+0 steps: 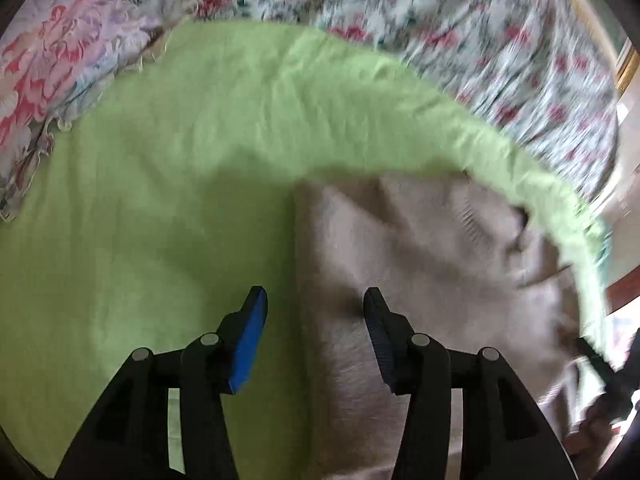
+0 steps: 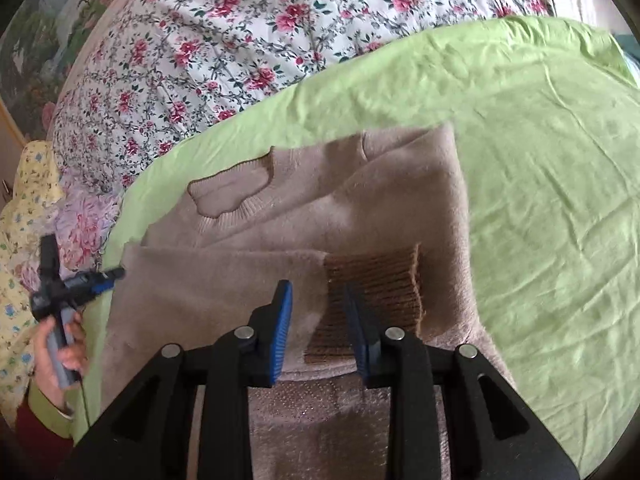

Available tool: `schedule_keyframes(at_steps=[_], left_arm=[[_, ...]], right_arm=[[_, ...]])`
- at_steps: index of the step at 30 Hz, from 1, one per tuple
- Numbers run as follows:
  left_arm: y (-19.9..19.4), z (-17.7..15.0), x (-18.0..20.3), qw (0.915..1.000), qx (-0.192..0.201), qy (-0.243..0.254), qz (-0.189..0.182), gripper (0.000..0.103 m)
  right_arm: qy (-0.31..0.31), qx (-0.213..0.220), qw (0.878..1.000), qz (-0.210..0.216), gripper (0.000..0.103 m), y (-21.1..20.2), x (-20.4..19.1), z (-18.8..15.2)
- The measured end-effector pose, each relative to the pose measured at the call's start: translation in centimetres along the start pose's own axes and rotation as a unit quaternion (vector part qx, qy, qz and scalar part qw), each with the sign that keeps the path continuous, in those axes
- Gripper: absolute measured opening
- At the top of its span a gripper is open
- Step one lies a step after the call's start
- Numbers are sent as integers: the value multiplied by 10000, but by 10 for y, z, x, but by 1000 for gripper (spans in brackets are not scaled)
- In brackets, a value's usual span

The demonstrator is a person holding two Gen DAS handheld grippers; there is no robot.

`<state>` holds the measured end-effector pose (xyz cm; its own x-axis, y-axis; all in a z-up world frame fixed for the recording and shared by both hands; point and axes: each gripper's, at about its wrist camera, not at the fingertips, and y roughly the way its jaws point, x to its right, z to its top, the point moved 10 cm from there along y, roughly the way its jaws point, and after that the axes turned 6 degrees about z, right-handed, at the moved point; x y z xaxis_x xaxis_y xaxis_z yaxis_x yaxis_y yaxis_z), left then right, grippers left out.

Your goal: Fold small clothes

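Observation:
A beige knit sweater (image 2: 320, 208) lies on a light green sheet (image 2: 540, 160), with one sleeve folded across its body and the brown ribbed cuff (image 2: 372, 292) on top. My right gripper (image 2: 318, 304) is open just above the sleeve beside the cuff, holding nothing. The left gripper also shows at the left edge of the right wrist view (image 2: 116, 274), off the sweater's side. In the left wrist view, my left gripper (image 1: 314, 300) is open over the sweater's edge (image 1: 400, 248) where it meets the green sheet (image 1: 180, 140).
A floral bedspread (image 2: 208, 48) covers the bed beyond the green sheet. A pink flowered pillow (image 1: 52, 60) lies at the far left in the left wrist view. A person's hand (image 2: 56, 356) holds the left gripper's handle.

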<state>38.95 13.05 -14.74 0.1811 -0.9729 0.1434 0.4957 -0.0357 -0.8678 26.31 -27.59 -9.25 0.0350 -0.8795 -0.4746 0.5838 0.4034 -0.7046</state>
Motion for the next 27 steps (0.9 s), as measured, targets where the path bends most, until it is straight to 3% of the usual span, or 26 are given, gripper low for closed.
schedule_keyframes(at_steps=[2,5,8,9,11,12,19,27], left_arm=[[9,-5,-3,9997,27,61,229,46],[-5,-10,-3,9991,83,129,391,45],[-38,-27,2,9991,197,271,271,46],[-49,-34,4,9992,227,280,180,46],[-79,-60,8,9990,275,336,-63,47],[-92,-74,9,9988,293,355,-150,47],[-166,-214,6,9969,-50,446,-646,49],[-188,-343,-3,9942,-558,235,-887,49]], right_arm=[[116,-295,9995,-71,31,11,7,-8],[219,-279,9991,-218,31,5,14,-11],[260,-64,9995,-167,33,-22,6,-12],[244,-3,9997,-38,38,-32,0,-14],[192,132,9996,174,54,-59,-13,-23],[156,216,9994,230,57,-74,-16,-28],[-6,201,9986,481,57,-152,-24,-83],[101,25,9991,418,57,-210,-6,-173]])
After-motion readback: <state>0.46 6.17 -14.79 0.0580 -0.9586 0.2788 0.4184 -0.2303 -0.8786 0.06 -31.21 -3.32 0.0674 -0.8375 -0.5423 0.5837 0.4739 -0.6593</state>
